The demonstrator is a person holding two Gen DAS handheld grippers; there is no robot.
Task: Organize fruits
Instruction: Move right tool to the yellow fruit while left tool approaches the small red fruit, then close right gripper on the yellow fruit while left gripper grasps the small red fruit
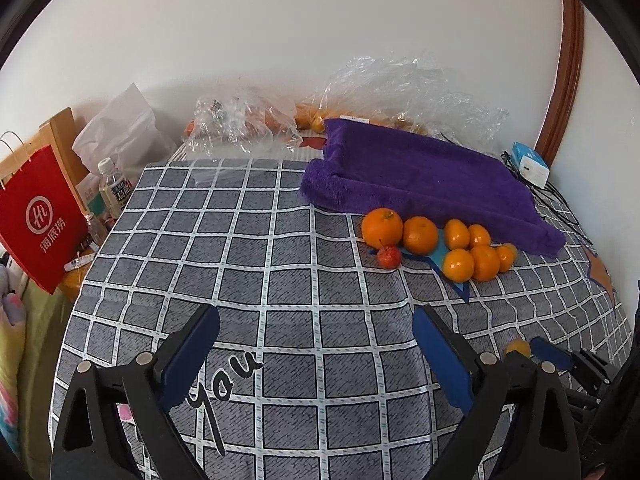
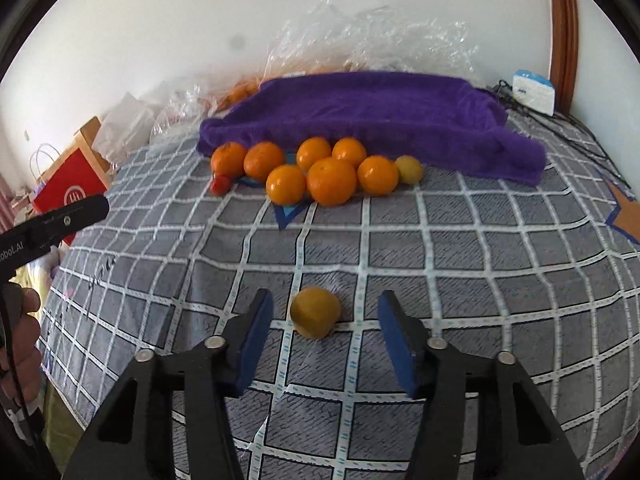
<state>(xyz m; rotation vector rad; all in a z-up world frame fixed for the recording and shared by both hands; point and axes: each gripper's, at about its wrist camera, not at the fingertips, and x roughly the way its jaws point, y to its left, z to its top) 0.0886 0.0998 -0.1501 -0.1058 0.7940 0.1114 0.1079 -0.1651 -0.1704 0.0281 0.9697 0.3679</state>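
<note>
Several oranges (image 1: 420, 235) (image 2: 331, 181) lie bunched on the grey checked cloth (image 1: 280, 280) against a folded purple towel (image 1: 420, 176) (image 2: 372, 116). A small red fruit (image 1: 389, 257) (image 2: 220, 185) sits at the bunch's left end and a pale yellow fruit (image 2: 409, 169) at its right end. A lone yellow-orange fruit (image 2: 315, 312) (image 1: 518, 347) lies on the cloth between the pads of my right gripper (image 2: 326, 320), which is open around it without touching. My left gripper (image 1: 316, 344) is open and empty above the cloth, well short of the bunch.
Clear plastic bags (image 1: 400, 84) with more fruit lie behind the towel by the wall. A red paper bag (image 1: 38, 216) and a bottle (image 1: 114, 188) stand off the left edge. A blue-white box (image 1: 530, 162) and black cables lie at the right.
</note>
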